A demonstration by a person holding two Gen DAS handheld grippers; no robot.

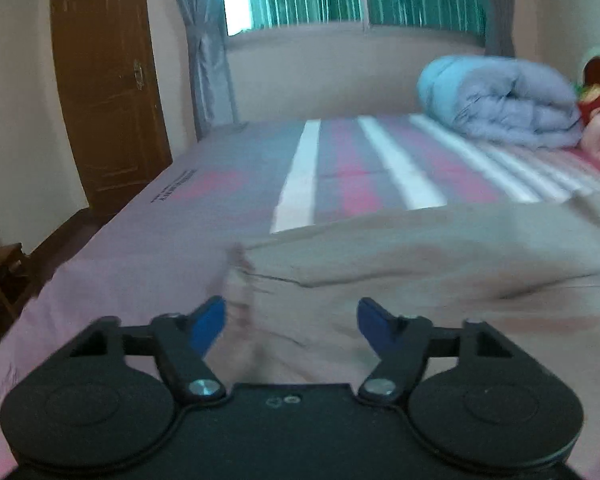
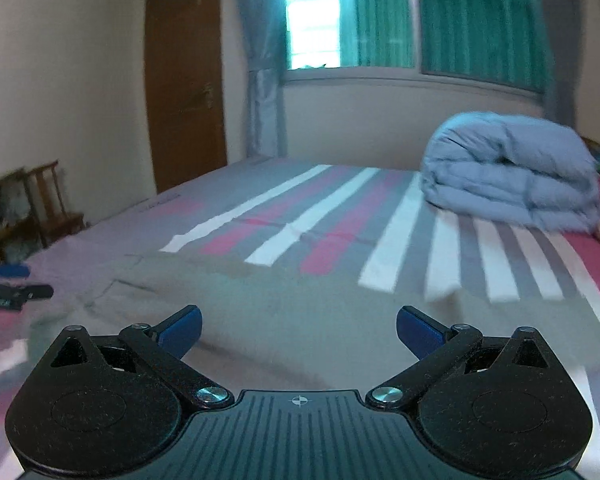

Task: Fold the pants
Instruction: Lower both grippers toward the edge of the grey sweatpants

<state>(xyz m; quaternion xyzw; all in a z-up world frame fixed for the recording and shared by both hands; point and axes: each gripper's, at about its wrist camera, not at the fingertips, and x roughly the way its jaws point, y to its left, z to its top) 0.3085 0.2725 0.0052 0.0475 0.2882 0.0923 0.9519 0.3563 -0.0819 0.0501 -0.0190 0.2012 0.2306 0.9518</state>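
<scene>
Beige pants (image 1: 420,264) lie spread flat on the striped bed sheet (image 1: 340,160). My left gripper (image 1: 292,320) is open, with blue fingertips (image 1: 210,322) just above the pants' left edge, holding nothing. In the right wrist view the pants (image 2: 300,312) stretch across the bed in front of my right gripper (image 2: 298,330), which is open and empty above the cloth. The left gripper (image 2: 8,280) shows at the far left edge of that view.
A folded grey-blue quilt (image 1: 496,100) sits at the far right of the bed, with red and pink items (image 1: 596,112) beside it. A wooden door (image 1: 104,80) and curtains (image 1: 204,60) stand beyond the bed. A wooden chair (image 2: 48,204) is on the left.
</scene>
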